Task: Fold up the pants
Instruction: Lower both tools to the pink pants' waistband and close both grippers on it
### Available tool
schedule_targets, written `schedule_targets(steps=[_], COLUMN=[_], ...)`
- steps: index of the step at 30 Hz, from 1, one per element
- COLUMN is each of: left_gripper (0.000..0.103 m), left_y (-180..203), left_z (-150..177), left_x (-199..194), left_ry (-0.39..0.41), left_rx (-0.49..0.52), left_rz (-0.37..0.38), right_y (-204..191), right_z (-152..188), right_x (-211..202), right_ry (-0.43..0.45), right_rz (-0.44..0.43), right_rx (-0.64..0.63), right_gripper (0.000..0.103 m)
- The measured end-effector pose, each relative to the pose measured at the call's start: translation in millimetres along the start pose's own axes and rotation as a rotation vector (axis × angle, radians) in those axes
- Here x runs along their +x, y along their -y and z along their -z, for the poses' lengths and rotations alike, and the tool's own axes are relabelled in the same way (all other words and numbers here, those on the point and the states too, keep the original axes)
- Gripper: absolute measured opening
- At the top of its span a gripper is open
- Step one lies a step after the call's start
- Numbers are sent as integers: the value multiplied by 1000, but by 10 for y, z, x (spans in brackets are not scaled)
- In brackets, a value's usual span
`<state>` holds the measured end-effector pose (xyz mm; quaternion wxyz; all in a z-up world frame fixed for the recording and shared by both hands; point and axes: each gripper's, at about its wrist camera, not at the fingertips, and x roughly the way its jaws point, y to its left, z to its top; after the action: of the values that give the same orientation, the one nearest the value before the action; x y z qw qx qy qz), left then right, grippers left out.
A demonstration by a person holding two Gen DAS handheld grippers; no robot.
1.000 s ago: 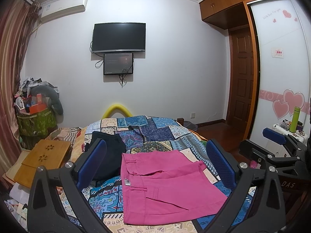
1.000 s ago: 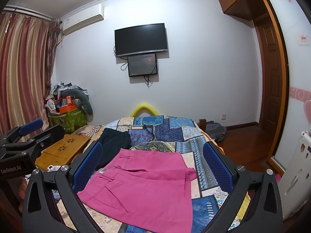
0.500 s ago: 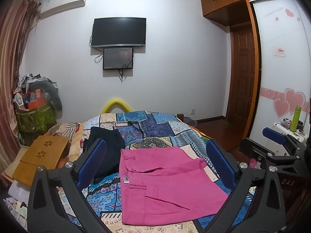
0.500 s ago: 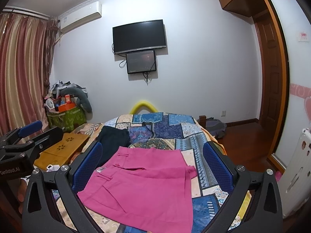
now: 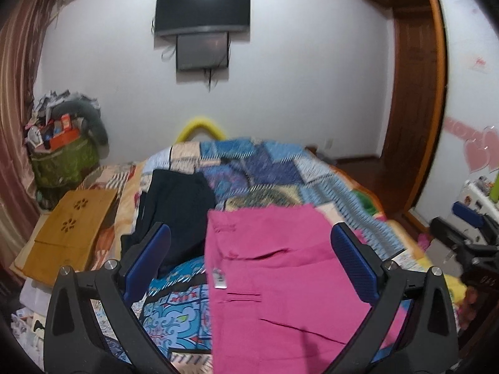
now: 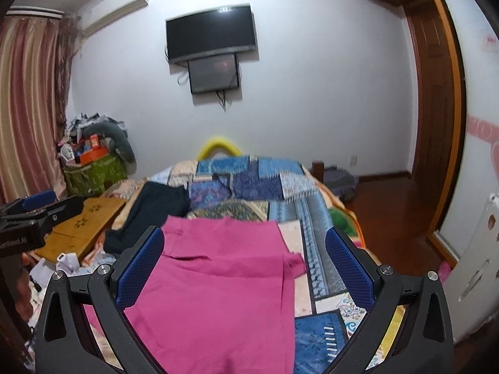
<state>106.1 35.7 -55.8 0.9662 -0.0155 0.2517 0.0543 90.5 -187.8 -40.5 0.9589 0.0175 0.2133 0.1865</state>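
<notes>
One pair of pink pants (image 5: pixel 280 280), folded, flat on the patchwork bedspread (image 5: pixel 265 168) at the near end of the bed; one dark garment (image 5: pixel 174 212) just beside it on the left. Two screens on the far wall, one television (image 5: pixel 202 6) above one smaller monitor (image 5: pixel 202 52). One wooden lap table (image 5: pixel 71 227) at the bed's left edge, one green bag (image 5: pixel 62 162) heaped with clutter beyond it.

Left gripper (image 5: pixel 249 261) released, blue fingers (image 5: pixel 148 261) wide apart, holding nothing, above the pants. Right gripper (image 6: pixel 244 271) likewise spread and empty, fingers (image 6: pixel 140 272) straddling the pants (image 6: pixel 218 280).

Only in the left view: waistband edge with tag (image 5: pixel 219 277) along the pants' left side, plus pocket slits. Only in the right view: air conditioner (image 6: pixel 115 7) on the wall, and a loose flap of pink cloth at the right edge.

Long axis of the pants from near to far, toward the far wall.
</notes>
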Motion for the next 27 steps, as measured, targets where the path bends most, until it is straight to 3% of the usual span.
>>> schedule_targets(steps=[9,12,16,20,25,27], left_gripper=[103,101,85,69,40,39], left_y=[-319,-412,-470,-445,-469,-480], left_z=[100,168,296,403,423,429], left_x=[1000,1302,1592,1731,1963,2047], left_ry=[-242,-326,-451,-521,-591,-615], left_rx=[1,5,28,66,54,54], left_rz=[-25,-22,-6,17,66,72], right_y=[411,510,640,738,775,782], right_z=[226,303,388,495,556,559], right_x=[644,821,1074,1275,1470,1524], right_ry=[-219,-293,-378,-455,-516,-532], right_rz=[-19,-33,-47,-74,-100,-112], right_rx=[36,42,49,63,45,43], right_gripper=[102,95,82,69,59,55])
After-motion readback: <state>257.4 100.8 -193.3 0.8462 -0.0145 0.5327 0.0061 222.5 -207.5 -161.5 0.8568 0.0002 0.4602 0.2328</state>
